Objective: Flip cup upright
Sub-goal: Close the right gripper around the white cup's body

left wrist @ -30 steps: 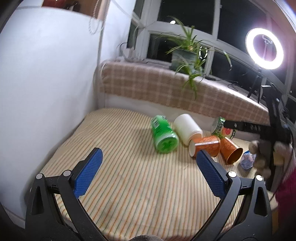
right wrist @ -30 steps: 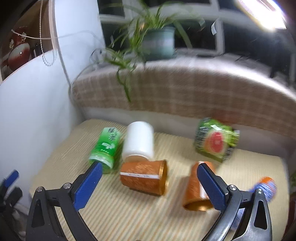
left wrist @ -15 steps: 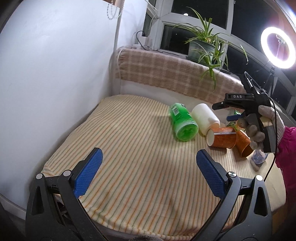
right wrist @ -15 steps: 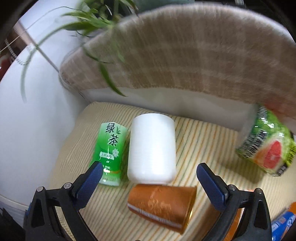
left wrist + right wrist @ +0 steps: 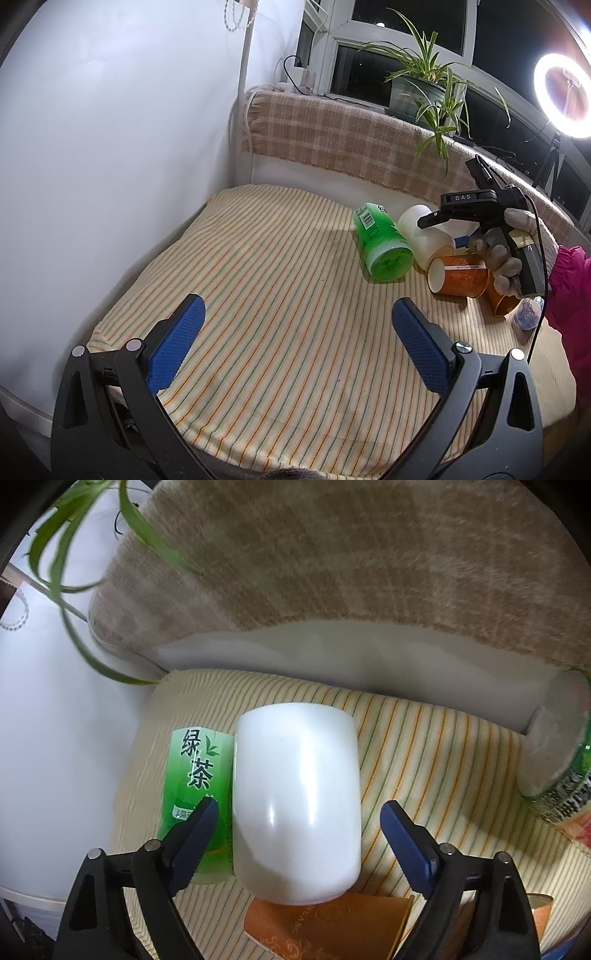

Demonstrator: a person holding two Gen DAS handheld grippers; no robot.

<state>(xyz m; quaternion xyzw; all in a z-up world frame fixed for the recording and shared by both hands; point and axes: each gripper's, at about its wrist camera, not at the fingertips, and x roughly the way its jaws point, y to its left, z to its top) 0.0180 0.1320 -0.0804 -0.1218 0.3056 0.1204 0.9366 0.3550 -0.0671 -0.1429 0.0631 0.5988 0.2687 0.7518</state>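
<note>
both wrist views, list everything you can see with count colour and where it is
white cup: 1, white, on its side mid-cloth, between the right jaws
green tea cup: 1, green, on its side against the white cup
orange cups: 2, orange, on their sides in front of the white cup
grapefruit-label cup: 1, green and red, on its side at far right
blue wrapper: 1, blue, right edge
striped cloth: 1, cream, covers the table
plaid blanket: 1, beige, over the sill
spider plant: 1, green, on the sill
ring light: 1, white, upper right
left gripper: 1, open, over bare cloth
right gripper: 1, open, around the white cup
</note>
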